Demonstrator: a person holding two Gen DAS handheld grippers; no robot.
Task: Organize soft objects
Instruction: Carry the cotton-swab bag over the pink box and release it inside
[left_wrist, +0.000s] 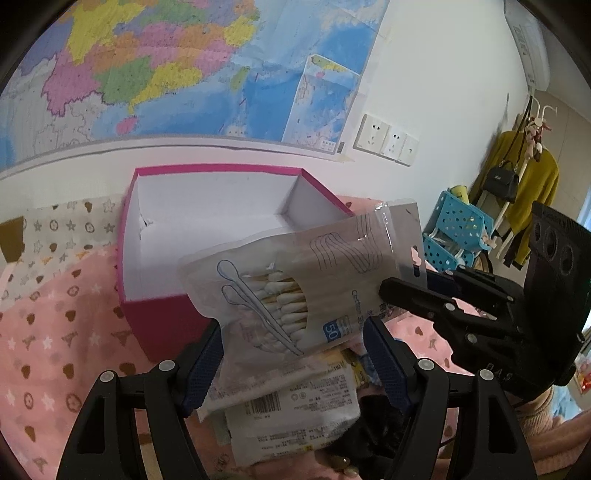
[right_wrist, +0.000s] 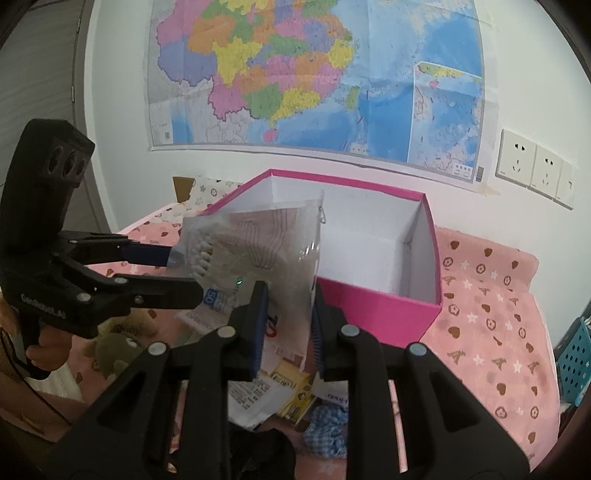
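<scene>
A clear bag of cotton swabs (left_wrist: 295, 284) hangs in front of an open pink box (left_wrist: 155, 317) with a bare white inside. My left gripper (left_wrist: 291, 332) is shut across the bag's lower end, its blue pads (left_wrist: 207, 354) against both edges. My right gripper (left_wrist: 406, 284) comes in from the right and is shut on the bag's header end. The right wrist view has the bag (right_wrist: 266, 243) running between the right gripper (right_wrist: 288, 299) and the left gripper (right_wrist: 184, 275), just short of the box (right_wrist: 376, 310).
The box stands on a pink patterned bedspread (right_wrist: 491, 302) against a wall with a map. Under the bag lie a white barcode packet (left_wrist: 291, 410), a yellow packet (right_wrist: 295, 398), a blue checked cloth (right_wrist: 328, 424) and a green plush toy (right_wrist: 114, 347). A blue perforated basket (left_wrist: 458, 229) stands at the right.
</scene>
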